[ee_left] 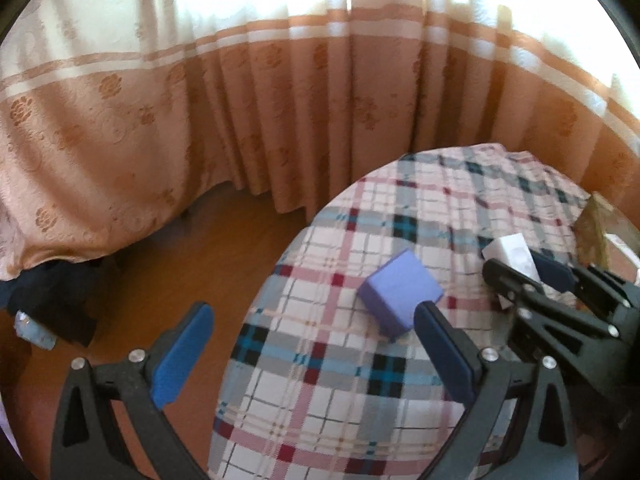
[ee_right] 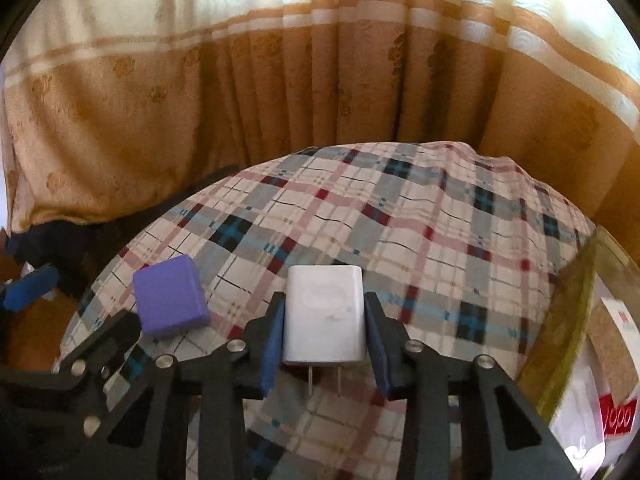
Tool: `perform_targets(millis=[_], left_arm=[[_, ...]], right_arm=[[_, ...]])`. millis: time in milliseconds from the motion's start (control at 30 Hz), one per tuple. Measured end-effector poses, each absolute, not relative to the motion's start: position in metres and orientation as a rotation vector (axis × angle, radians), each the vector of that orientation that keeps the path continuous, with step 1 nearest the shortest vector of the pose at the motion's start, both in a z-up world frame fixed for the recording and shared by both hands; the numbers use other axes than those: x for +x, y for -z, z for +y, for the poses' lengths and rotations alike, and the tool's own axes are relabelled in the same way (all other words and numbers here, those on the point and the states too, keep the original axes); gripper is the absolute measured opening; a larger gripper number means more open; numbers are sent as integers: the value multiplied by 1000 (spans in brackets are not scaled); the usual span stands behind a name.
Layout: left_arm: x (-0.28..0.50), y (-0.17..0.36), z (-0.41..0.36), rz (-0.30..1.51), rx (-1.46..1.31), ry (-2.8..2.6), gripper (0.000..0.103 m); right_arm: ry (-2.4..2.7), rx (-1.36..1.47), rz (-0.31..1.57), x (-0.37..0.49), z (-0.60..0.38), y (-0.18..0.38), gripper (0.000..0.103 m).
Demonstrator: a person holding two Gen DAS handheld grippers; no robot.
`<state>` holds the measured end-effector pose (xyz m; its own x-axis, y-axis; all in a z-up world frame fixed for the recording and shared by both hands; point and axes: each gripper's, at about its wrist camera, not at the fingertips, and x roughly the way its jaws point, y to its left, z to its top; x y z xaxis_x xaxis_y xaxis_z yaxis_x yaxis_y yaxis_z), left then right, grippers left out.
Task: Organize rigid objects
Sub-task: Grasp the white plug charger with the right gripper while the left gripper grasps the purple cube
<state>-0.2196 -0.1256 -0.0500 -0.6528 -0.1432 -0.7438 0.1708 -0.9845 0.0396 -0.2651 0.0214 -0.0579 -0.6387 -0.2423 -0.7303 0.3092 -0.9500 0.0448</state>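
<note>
A purple box [ee_left: 400, 294] lies on the plaid-covered surface [ee_left: 360, 400], just ahead of my left gripper's right finger. My left gripper [ee_left: 316, 340] is open and empty, with its left finger out over the floor. My right gripper [ee_right: 324, 320] is shut on a white plug-in charger [ee_right: 325, 314], with its two metal prongs pointing back toward the camera. The charger also shows in the left wrist view [ee_left: 512, 256], held by the right gripper [ee_left: 524, 276]. The purple box also shows in the right wrist view [ee_right: 170, 298], left of the charger.
Peach curtains [ee_left: 280, 112] hang behind. An orange-brown floor [ee_left: 180, 260] lies left of the plaid surface's edge. A yellowish clear container [ee_right: 576, 340] with white and red packaging stands at the right. Dark items [ee_left: 52, 292] lie on the floor at left.
</note>
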Motion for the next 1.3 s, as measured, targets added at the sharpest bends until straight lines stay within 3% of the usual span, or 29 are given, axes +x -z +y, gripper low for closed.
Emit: perform_targets(millis=[200,433,500,567,700,800,933,1100,1300], left_arm=[[-225,44,-122,66,1211,2748,102],[-248,54,-93,-144,1240,2745,102],[-255,61,-88,-188,1264,2721,97],[-262,67,-88,-169,1340,2701,84],[-266,69,-96,-79,1379,2705,82],[-262,68,-92,-111,1373,2712,75],[-254,66,-89,-120,1363,2722,55],[-242,65,-84,-125,1347,2732,54],[-222,57,-84,62,1355,2777,54]], right_arm=[[2683,896,19,-224,45,24,40],[2794,813,-85,-195,72,3,40],[2800,818,-78,-194,75,4,40],[2805,833,-85,-190,79,8,40],[2803,873,-115,-186,84,15,40],[2799,882,-122,-180,87,18,40],[2804,883,-131,-175,89,19,40],[2815,865,-147,-164,96,15,40],[2837,842,-146,-149,104,10,40]])
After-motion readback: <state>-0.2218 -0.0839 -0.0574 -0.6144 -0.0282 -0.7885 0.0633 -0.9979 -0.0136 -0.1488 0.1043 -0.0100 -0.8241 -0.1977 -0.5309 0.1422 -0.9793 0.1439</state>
